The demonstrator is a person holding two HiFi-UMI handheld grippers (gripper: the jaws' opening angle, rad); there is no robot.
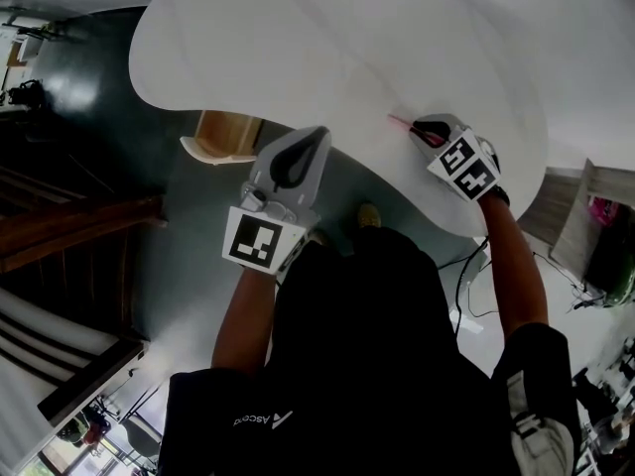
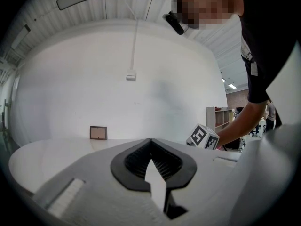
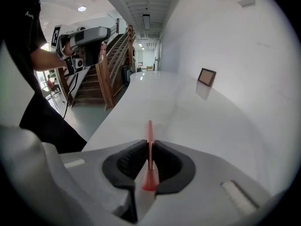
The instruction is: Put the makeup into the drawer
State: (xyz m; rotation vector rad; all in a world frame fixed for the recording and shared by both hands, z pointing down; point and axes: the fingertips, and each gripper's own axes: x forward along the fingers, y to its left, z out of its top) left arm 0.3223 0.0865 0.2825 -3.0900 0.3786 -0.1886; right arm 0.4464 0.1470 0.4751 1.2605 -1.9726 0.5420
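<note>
Our right gripper grips the slim red makeup stick by the table's near edge. The left gripper is clenched and empty. Next, we probably carry the stick to the open drawer.

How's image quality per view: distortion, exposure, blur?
Head view: strong fisheye, white table bright, floor dark. Left gripper view: black vignette corners, wall evenly lit. Right gripper view: pink makeup stick sharp between the jaws, staircase bowed.

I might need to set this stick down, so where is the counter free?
Nearly the whole white counter is bare: open from the right gripper and its pink makeup stick out to the small picture frame by the wall. Nowhere is crowded.
</note>
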